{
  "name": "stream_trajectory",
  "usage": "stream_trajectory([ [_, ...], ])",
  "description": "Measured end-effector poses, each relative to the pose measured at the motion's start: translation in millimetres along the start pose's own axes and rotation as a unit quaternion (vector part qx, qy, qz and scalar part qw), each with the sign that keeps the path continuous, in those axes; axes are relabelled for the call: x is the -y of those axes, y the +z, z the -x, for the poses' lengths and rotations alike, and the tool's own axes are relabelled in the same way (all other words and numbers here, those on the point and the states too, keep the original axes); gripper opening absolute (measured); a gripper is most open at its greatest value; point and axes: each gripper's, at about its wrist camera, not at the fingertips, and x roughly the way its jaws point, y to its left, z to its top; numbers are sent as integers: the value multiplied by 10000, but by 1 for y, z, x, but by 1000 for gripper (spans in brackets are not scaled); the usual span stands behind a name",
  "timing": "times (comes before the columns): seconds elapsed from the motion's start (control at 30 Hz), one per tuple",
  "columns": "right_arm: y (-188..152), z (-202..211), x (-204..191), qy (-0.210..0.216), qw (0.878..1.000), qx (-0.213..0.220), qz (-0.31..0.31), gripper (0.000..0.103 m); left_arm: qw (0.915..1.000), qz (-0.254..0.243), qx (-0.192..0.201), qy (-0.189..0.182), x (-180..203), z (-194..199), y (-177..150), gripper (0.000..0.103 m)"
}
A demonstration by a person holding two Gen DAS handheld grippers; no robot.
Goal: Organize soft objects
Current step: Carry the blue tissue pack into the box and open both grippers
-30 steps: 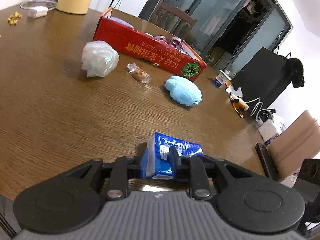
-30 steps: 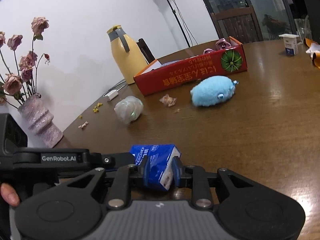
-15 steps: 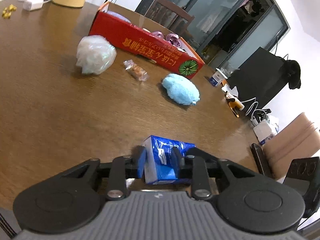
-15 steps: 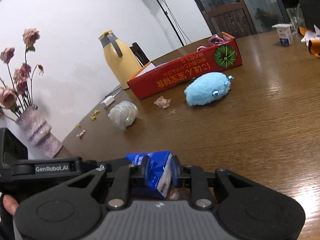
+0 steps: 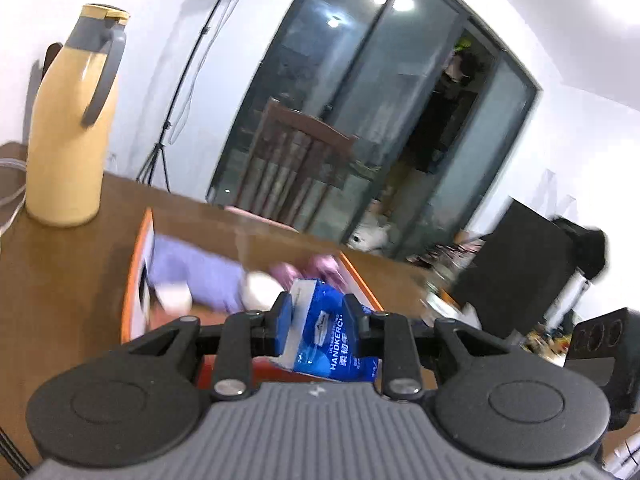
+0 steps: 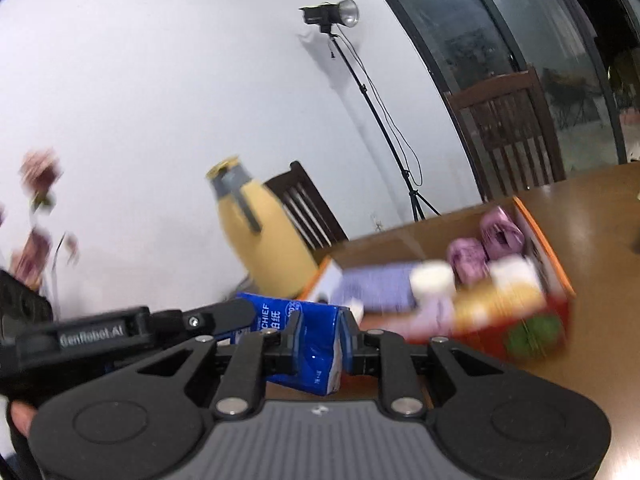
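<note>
Two hand-held claws carried one blue pack of paper handkerchiefs [image 5: 332,336] between them above the brown counter [image 5: 60,280], just short of the red-and-orange cardboard box [image 6: 544,240]. The left claw [image 5: 318,320] had its pads pressed against the pack's two flat sides, jaws nearly closed with only the pack between them. The right claw [image 6: 320,334] pinched the other end the same way, and in its view the left tool reached in from the left to meet the pack [image 6: 304,344].

The pack looked light and yielding, a thin plastic wrapper over folded tissue. It would likely dent under a hard squeeze, and the glossy film could slide. The broad faces, gripped near each end as here, seemed the soundest hold, since a pinch at a corner or seam would probably crumple it.

The box already held purple rolled items [image 6: 484,244], white pieces [image 6: 434,280] and a lilac bundle [image 6: 380,286], though motion blur left their exact kind uncertain. A yellow thermos jug [image 5: 68,136] stood on the counter beyond the box.
</note>
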Motion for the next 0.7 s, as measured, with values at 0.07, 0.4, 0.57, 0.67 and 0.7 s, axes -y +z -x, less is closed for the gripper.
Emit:
stream_trajectory([
  [0.07, 20, -38, 6, -179, 9997, -77, 135, 19, 9998, 77, -99, 134, -17, -36, 22, 27],
  [0.4, 22, -186, 64, -988, 9849, -1343, -464, 22, 9856, 502, -1376, 841, -100, -167, 22, 27],
  [0.57, 14, -213, 65, -1173, 9754, -1824, -403, 23, 9822, 365, -1387, 1216, -104, -171, 18, 29],
  [0.67, 16, -210, 64, -1162, 9762, -1775, -455, 32, 9843, 290, -1248, 1212, -100, -154, 21, 38],
  [0.7, 16, -204, 62, -1113, 9779, -1713, -441, 34, 9852, 202, -1185, 1224, -96, -146, 22, 41],
])
